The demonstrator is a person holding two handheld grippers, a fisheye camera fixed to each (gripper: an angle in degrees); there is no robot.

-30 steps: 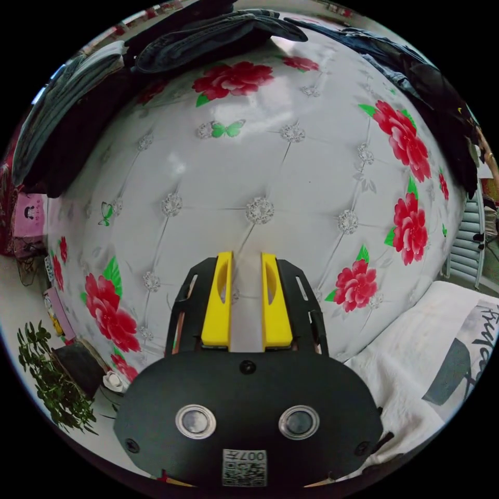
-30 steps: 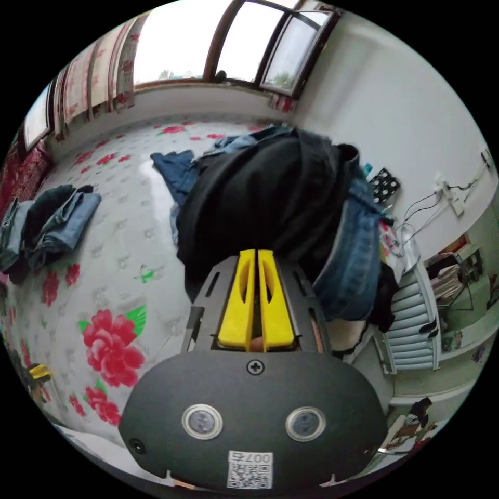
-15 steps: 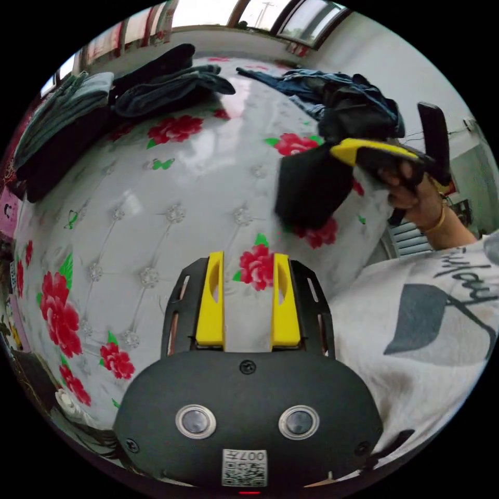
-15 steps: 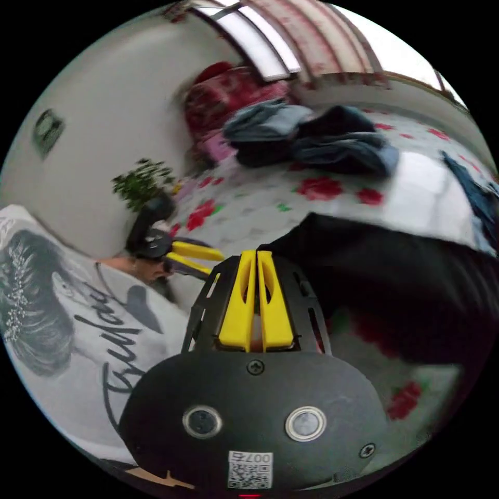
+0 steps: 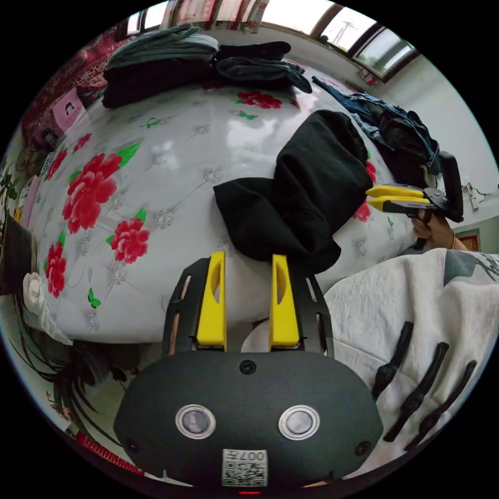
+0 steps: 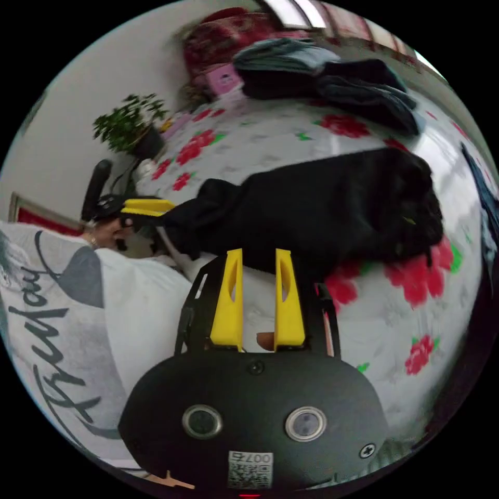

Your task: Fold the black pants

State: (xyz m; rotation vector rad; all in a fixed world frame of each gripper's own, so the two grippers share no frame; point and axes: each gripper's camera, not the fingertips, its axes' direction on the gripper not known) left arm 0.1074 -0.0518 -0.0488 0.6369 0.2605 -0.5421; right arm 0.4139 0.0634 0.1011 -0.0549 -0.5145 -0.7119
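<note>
Bright window daylight, fisheye warp, slight blur

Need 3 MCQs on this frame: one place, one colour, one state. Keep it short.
1. Where are the black pants?
A. on the flowered bed
B. on the floor
C. hung at the window

2. What colour are the gripper fingers?
A. red
B. yellow
C. blue

3. How are the pants lying?
A. neatly folded
B. rumpled in a heap
C. lifted off the bed by both grippers

Answers:
1 A: they lie on the bed cover.
2 B: the left gripper and right gripper have yellow fingers.
3 B: bunched on the bed, both grippers open and empty.
</note>
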